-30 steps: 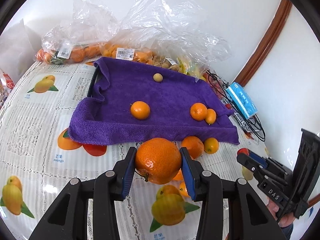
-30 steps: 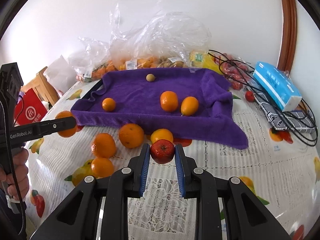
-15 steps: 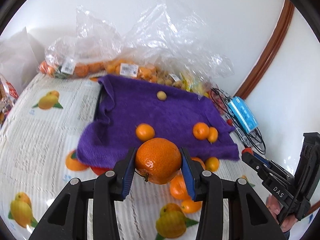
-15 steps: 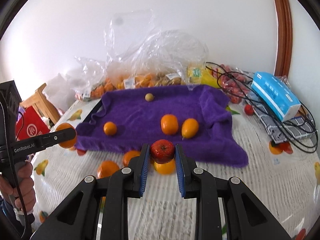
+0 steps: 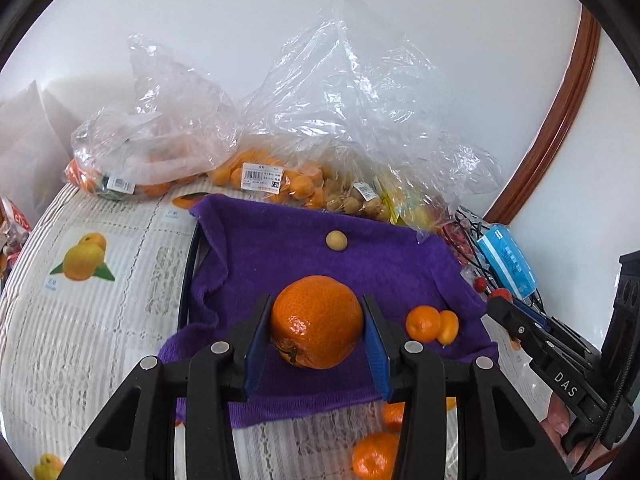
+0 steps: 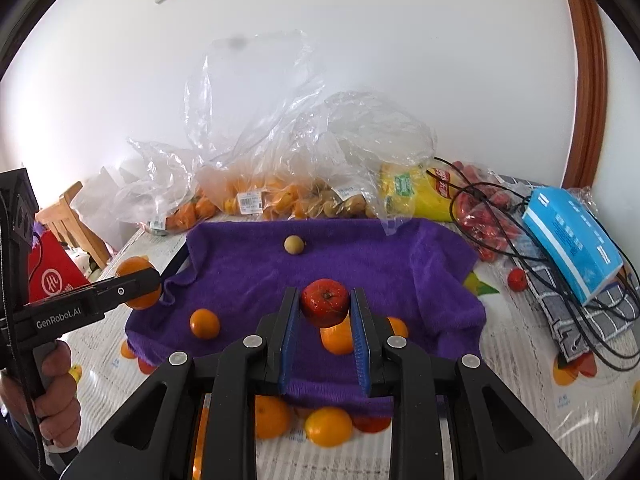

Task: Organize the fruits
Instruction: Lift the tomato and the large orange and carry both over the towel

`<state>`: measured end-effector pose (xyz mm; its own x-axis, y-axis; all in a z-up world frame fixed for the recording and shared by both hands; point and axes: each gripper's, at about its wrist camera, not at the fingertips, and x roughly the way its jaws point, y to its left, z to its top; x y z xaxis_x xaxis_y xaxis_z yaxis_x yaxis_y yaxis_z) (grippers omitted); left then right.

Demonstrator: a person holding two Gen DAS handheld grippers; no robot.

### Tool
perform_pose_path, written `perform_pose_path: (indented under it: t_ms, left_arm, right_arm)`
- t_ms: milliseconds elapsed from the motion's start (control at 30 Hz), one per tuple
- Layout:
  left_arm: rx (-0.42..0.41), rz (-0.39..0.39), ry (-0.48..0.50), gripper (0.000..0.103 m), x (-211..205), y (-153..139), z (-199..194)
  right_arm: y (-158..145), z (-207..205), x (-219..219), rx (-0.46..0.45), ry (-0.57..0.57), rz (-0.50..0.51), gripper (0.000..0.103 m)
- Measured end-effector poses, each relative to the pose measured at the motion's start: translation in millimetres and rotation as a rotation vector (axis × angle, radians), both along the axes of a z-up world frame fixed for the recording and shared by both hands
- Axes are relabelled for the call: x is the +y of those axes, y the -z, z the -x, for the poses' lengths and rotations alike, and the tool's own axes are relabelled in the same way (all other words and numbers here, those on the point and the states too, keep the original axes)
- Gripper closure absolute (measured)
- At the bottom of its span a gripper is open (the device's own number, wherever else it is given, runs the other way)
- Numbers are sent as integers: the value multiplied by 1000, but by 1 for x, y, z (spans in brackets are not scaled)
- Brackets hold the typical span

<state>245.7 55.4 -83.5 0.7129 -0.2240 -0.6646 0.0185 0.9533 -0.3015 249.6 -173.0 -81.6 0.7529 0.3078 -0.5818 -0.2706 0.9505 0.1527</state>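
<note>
My left gripper (image 5: 316, 332) is shut on a large orange mandarin (image 5: 316, 322), held in the air over the near part of the purple towel (image 5: 392, 268). My right gripper (image 6: 325, 312) is shut on a small red fruit (image 6: 325, 303), also above the towel (image 6: 400, 264). On the towel lie a small pale round fruit (image 5: 336, 240), a small orange (image 5: 423, 323) and a kumquat (image 5: 449, 326). In the right wrist view another small orange (image 6: 204, 323) sits on the towel's left part. Loose oranges (image 6: 328, 426) lie on the tablecloth in front of the towel.
Clear plastic bags of fruit (image 5: 280, 176) are piled against the wall behind the towel. A blue tissue pack (image 6: 572, 236), black cables (image 6: 520, 216) and a checked cloth (image 6: 576, 320) lie at the right. A red bag (image 6: 48, 276) and a wooden chair (image 6: 68, 216) stand at the left.
Both grippers rose and moved forward from the tablecloth's front to over the purple towel, each still holding its fruit.
</note>
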Motion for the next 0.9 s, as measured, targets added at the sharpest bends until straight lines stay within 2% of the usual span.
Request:
perform_pose_path:
  t_ms: [200, 400, 900]
  left_arm:
    - [-17, -15, -23, 62, 2, 2, -13]
    - [27, -14, -35, 62, 7, 23, -20]
    - [65, -16, -35, 62, 10, 40, -24]
  right_arm:
    - [-1, -9, 7, -37, -8, 8, 78]
    - [23, -20, 6, 15, 0, 13, 78]
    - [39, -25, 10, 36, -3, 36, 78]
